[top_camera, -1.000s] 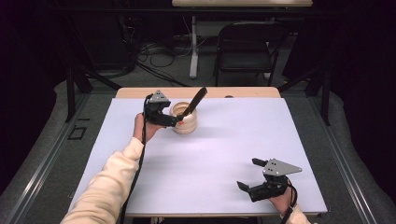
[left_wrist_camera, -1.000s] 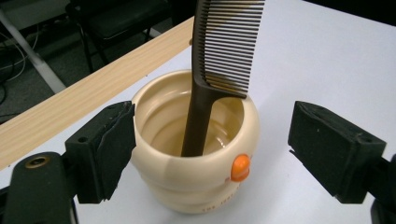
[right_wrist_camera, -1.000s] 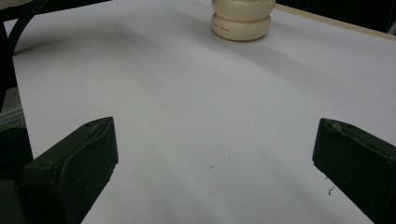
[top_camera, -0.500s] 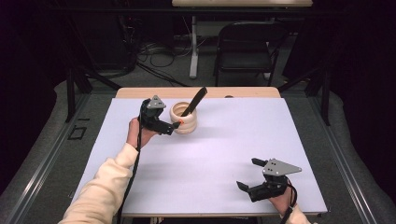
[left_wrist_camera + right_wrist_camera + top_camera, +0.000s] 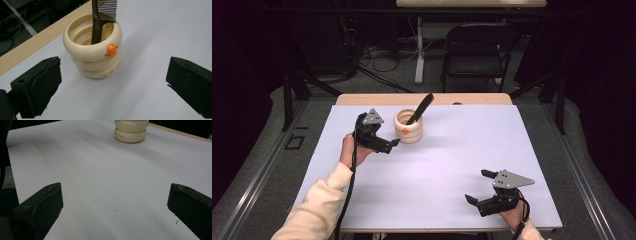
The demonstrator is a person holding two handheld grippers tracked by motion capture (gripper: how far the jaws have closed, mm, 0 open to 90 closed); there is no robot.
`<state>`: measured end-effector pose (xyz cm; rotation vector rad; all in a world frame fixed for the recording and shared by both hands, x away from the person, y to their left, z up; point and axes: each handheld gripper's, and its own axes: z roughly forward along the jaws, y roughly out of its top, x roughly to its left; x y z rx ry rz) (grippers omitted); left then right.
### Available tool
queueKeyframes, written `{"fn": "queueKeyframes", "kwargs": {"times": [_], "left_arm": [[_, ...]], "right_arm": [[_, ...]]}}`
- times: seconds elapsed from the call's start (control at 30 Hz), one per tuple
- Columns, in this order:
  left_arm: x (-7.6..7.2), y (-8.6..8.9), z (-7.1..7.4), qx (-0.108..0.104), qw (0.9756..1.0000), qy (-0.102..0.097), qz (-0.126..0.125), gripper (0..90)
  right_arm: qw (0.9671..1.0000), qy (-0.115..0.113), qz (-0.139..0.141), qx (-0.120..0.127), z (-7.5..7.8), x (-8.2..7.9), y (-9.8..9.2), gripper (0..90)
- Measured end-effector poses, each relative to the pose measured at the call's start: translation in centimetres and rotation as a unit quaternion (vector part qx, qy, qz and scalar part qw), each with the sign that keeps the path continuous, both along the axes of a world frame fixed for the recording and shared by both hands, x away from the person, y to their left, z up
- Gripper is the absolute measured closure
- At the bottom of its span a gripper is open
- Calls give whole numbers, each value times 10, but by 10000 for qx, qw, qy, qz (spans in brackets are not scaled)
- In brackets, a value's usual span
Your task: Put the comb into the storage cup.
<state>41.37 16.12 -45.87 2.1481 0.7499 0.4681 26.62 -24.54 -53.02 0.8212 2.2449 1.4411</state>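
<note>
Since the earlier frame, left gripper (image 5: 384,143) is backing off the cup (image 5: 408,126) toward the near-left; its jaws have just been opening and are now standing spread, nothing between them. From the left gripper view, cup is sitting just ahead of the jaws, clear of both pads.

Right gripper (image 5: 479,187) is resting low at the near-right of the counter (image 5: 452,160), jaws spread, holding nothing, well apart from the cup.

Cup is standing upright near the far edge of the counter, left of centre. Comb (image 5: 101,17) is leaning inside it, handle down, teeth end poking out over the rim toward the far right.

Progress, as I'm judging it: comb is already lodged in the cup and the grip is let go, so the placing looks done. What is remaining seems to be only pulling the left hand clear.

Materials: cup is looking like glossy cream ceramic or plastic, shaped as three stacked rounded rings, with a small orange beak-like bump (image 5: 111,50) and fine lettering on the lowest ring. Comb is reading as black hard plastic, fine-toothed. Counter is wearing a smooth pale sheet, a wood strip showing along the far edge.
</note>
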Motion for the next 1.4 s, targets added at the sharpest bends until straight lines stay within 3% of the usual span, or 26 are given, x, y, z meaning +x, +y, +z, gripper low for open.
{"fn": "queueKeyframes", "kwargs": {"times": [0.5,0.57,1.4], "left_arm": [[-25,3,-18,32,9999,147,-48,1],[-29,4,-19,-37,9998,177,-64,1],[-67,2,-40,-80,9997,125,-211,0]], "right_arm": [[10000,-3,1,-6,0,0,0,0],[10000,-10,-4,-12,0,-1,0,0],[10000,-25,-8,-7,0,-2,-1,0]]}}
